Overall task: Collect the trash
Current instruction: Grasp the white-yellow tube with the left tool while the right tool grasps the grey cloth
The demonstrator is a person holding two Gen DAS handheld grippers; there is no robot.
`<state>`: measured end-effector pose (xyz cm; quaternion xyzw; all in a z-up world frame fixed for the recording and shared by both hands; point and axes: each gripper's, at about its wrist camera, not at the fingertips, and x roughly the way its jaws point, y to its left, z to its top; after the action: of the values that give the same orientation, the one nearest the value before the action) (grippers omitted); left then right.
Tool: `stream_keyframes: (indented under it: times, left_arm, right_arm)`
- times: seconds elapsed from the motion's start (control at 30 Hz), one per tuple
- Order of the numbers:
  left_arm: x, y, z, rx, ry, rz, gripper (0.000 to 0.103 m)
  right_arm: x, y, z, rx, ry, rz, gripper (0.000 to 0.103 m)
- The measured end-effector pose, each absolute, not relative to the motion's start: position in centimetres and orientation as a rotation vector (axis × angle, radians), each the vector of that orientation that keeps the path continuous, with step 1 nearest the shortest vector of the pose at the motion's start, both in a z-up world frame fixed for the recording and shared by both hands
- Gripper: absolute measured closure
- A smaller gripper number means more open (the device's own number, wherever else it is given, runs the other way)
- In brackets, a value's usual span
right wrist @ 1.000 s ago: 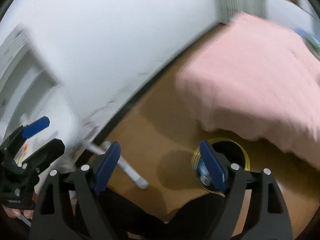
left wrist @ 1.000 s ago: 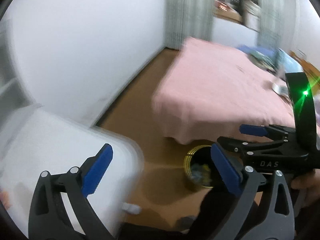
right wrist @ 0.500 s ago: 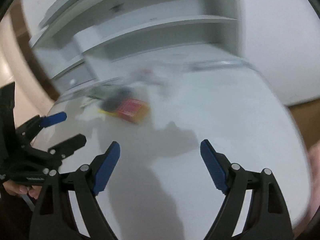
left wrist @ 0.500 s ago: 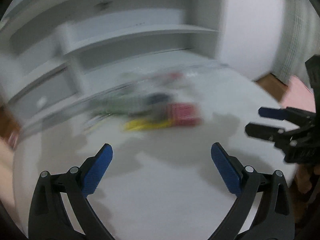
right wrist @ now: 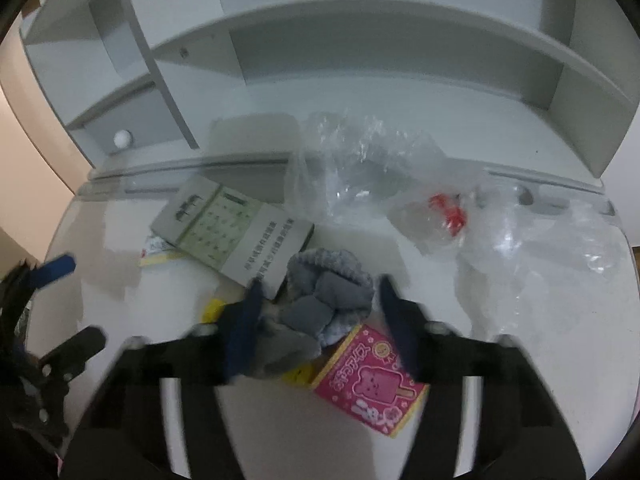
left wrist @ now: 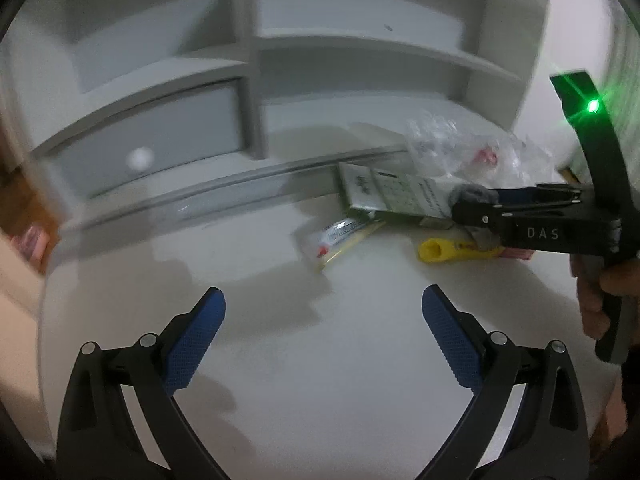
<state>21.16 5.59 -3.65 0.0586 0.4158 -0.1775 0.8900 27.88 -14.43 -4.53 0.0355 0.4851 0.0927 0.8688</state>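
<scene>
Between the blurred blue pads of the right gripper (right wrist: pixel 316 320) sits a grey knitted bundle (right wrist: pixel 324 300), apparently a sock or small cloth. The jaws are closing around it, and whether the pads already press on it cannot be told through the blur. Just below and to the right of that gripper a pink ice-cream wrapper (right wrist: pixel 370 384) lies flat on the white desk (right wrist: pixel 480 380), partly under the bundle. A yellow piece (right wrist: pixel 212 308) peeks out just left of the left finger. Ahead and to the left of the fingers lies a green-and-white printed card (right wrist: pixel 236 236) with a calendar-like grid, its near corner touching the bundle. Ahead and to the right spreads crumpled clear plastic (right wrist: pixel 380 168), with a small red scrap (right wrist: pixel 448 210) inside it. Beyond all this stands a grey shelf unit (right wrist: pixel 360 40) with a white round knob (right wrist: pixel 123 138) at its lower left.

The left gripper (left wrist: pixel 324 332) hovers over a bare stretch of desk with its jaws spread wide and nothing between them. Ahead of it lies a small clear sachet (left wrist: pixel 340 236), beside the card. From that camera, a person's hand (left wrist: pixel 600 292) grips the right tool at far right.
</scene>
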Motion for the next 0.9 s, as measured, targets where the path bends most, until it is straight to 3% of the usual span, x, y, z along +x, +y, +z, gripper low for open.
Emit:
stream_keyframes:
  times: [0.03, 0.4, 0.43, 0.57, 0.67, 0.9]
  left_arm:
    - [22.2, 5.1, -4.1, 0.141, 0.878, -0.381, 0.007]
    - [27.6, 2.6, -5.6, 0.202, 0.865, -0.469, 0.009]
    - [27.9, 2.6, -5.7, 0.197, 0.87, -0.473, 0.013]
    - [27.3, 1.8, -5.9, 0.268, 0.887, -0.466, 0.055]
    - [25.5, 1.3, -5.7, 0.283, 0.895, -0.46, 0.081]
    - [19.5, -0.6, -3.9, 0.228, 0.892, -0.425, 0.087]
  right_arm:
    - [27.6, -14.6, -4.3, 0.075, 1.011, 0.183, 0.077]
    - [21.3, -16.4, 0.2, 0.115, 0.896, 0.215, 0.077]
    - [20.6, -16.8, 0.3, 0.121, 0.894, 0.217, 0.077]
    - [18.5, -17.7, 0.4, 0.131, 0.882, 0.21, 0.077]
    - [16.6, -18.9, 0.0, 0.149, 0.876, 0.19, 0.077]
    - [11.1, -23.2, 0.4, 0.213, 0.841, 0.128, 0.077]
